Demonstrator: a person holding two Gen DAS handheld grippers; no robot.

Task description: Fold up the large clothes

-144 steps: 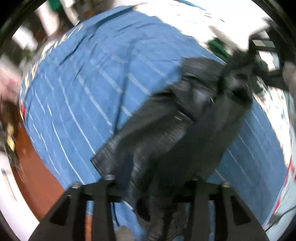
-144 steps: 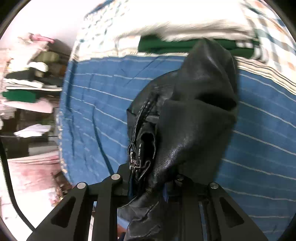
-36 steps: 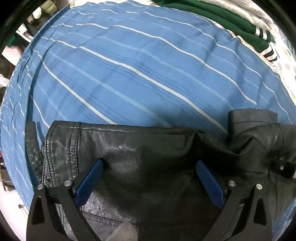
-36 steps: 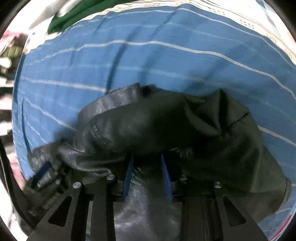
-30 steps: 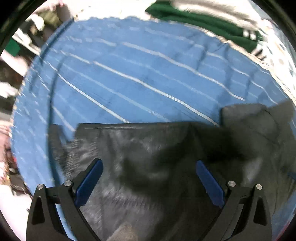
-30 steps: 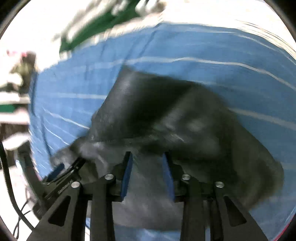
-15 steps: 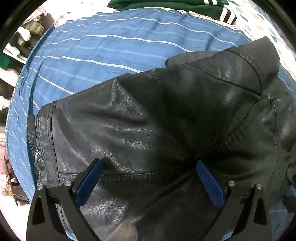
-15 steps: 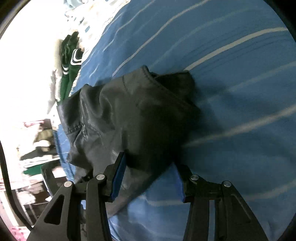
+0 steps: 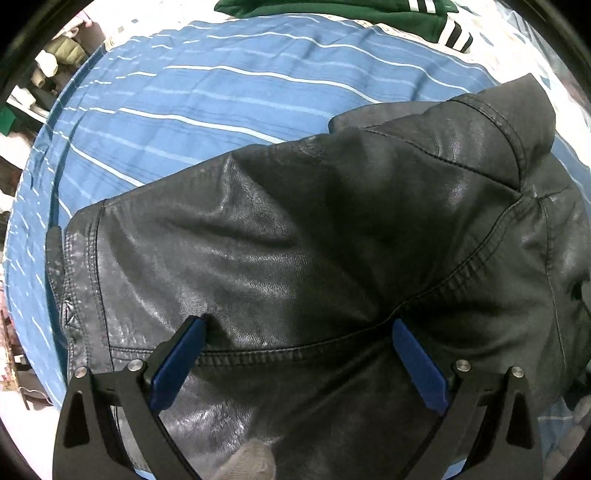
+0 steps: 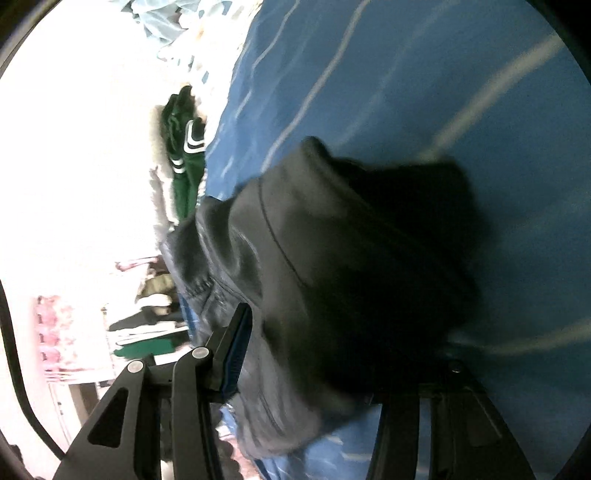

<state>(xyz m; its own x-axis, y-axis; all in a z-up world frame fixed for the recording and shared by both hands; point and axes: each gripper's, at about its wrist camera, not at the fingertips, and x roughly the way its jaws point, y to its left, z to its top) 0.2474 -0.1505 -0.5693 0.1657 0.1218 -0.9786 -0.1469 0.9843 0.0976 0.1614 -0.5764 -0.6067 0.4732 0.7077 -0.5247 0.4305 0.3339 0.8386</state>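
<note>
Although the black leather jacket [image 9: 303, 258] already lies gathered into a compact bundle on the blue striped bedspread [image 9: 192, 96], the fold looks only partly made; in the left wrist view its back panel faces up, with a curved seam running across it and the hem band at the left edge, while the collar stands up at the far right, creased and not yet flattened. The left claw [image 9: 295, 350] hovers over the near part of the jacket with its blue-padded fingers spread wide and nothing pinched between them; it is released. The right claw [image 10: 332, 354] is turned on its side and sits low against the bundle's edge; one blue-padded finger [image 10: 236, 354] shows at the left, the other is lost in dark blur behind the leather, though the gap between the two arms is wide and the leather seems merely to lie across it, so I judge it released as well. Beyond the jacket, at the far edge of the bed, rests a green garment with white stripes [image 9: 369, 11]. What seems left: smoothing the raised collar and lumpy right side, and probably one more fold to square the bundle; whether the sleeves are tucked underneath cannot be seen.
</note>
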